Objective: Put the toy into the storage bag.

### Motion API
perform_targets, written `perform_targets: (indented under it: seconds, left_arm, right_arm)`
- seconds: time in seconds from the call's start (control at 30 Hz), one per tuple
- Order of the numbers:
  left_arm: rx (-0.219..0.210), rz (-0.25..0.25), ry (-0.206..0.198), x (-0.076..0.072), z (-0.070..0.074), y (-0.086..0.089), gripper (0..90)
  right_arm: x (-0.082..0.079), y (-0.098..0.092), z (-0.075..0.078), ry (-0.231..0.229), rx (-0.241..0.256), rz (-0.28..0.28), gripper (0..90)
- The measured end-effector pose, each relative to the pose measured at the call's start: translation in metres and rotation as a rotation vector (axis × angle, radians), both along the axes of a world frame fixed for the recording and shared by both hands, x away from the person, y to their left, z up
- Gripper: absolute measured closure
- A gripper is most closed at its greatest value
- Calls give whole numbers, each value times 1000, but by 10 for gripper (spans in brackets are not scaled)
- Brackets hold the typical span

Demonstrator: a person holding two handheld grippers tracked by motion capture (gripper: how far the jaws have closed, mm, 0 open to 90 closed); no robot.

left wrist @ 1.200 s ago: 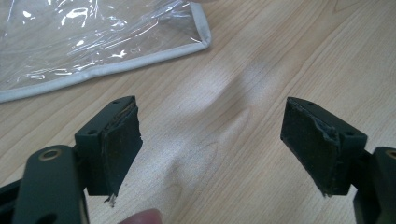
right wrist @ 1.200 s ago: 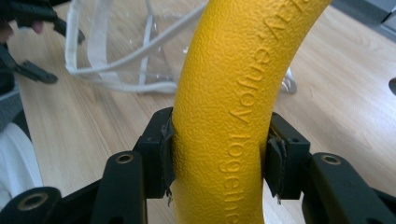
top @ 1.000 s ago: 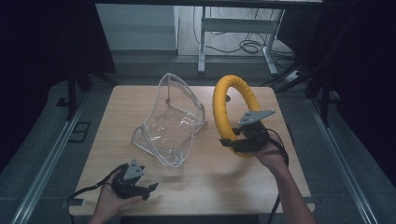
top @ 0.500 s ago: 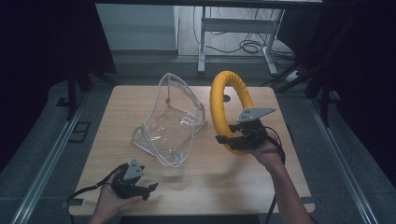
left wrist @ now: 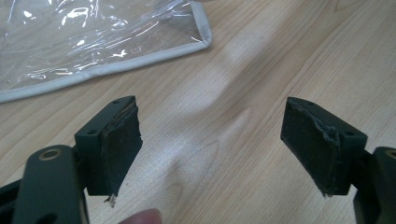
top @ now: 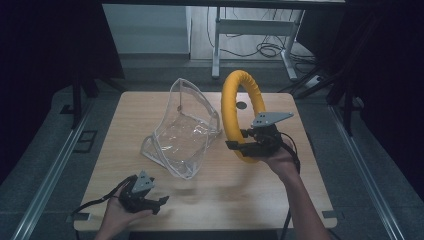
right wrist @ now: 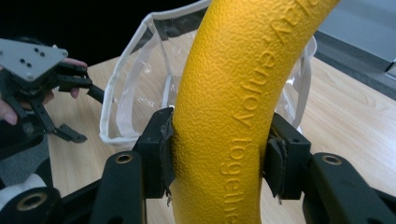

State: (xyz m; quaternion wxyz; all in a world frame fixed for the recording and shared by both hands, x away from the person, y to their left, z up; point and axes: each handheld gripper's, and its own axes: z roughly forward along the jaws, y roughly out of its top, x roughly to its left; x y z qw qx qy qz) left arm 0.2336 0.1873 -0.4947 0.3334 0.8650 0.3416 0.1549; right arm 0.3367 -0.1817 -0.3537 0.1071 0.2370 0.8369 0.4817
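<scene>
yellow ring (top: 241,107): foam-textured hoop, held upright on edge, centre-right of the high view, above the wooden table (top: 310,195); raised lettering reads "enjoy together" in the right gripper view (right wrist: 233,93).
right gripper (top: 239,145): jaws clamped on the lower arc of the ring, one pad on each side of the tube (right wrist: 215,163); person's right hand (top: 280,160) holds it from the lower right.
clear plastic bag (top: 182,132): transparent pouch with pale grey piping, centre of the high view, mouth standing open at upper centre; nothing visible inside it; just left of the ring, whether they touch i cannot tell.
bag in right gripper view (right wrist: 135,93): directly behind the ring, rim arching upper left.
left gripper (top: 162,202): lower left of the high view, low over the table, jaws spread wide with bare wood between them (left wrist: 210,144).
bag corner (left wrist: 93,46): upper left of the left gripper view, beyond the open jaws, apart from them.
</scene>
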Motion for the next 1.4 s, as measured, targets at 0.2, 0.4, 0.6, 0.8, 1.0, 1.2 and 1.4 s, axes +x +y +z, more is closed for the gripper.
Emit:
perform_targets:
  seconds: [0.2, 0.4, 0.6, 0.8, 1.0, 1.2, 1.4]
  left_arm:
    - [2, -1, 0, 0, 0, 0, 200]
    - [0, 3, 3, 0, 0, 0, 200]
    - [2, 0, 1, 0, 0, 0, 200]
    - [0, 2, 3, 0, 0, 0, 200]
    - [-3, 2, 4, 0, 1, 0, 200]
    - [2, -1, 2, 0, 0, 0, 200]
    - [4, -1, 4, 0, 0, 0, 200]
  right_arm:
    - [0, 4, 4, -9, 21, 5, 503]
    - [0, 6, 8, -23, 50, 4, 503]
    - [0, 7, 13, -35, 75, -2, 502]
    - [-2, 9, 21, -60, 101, 14, 501]
    - [-3, 12, 27, -78, 118, 18, 501]
    - [-3, 14, 33, -91, 128, 14, 500]
    - [-4, 15, 38, -105, 146, 14, 500]
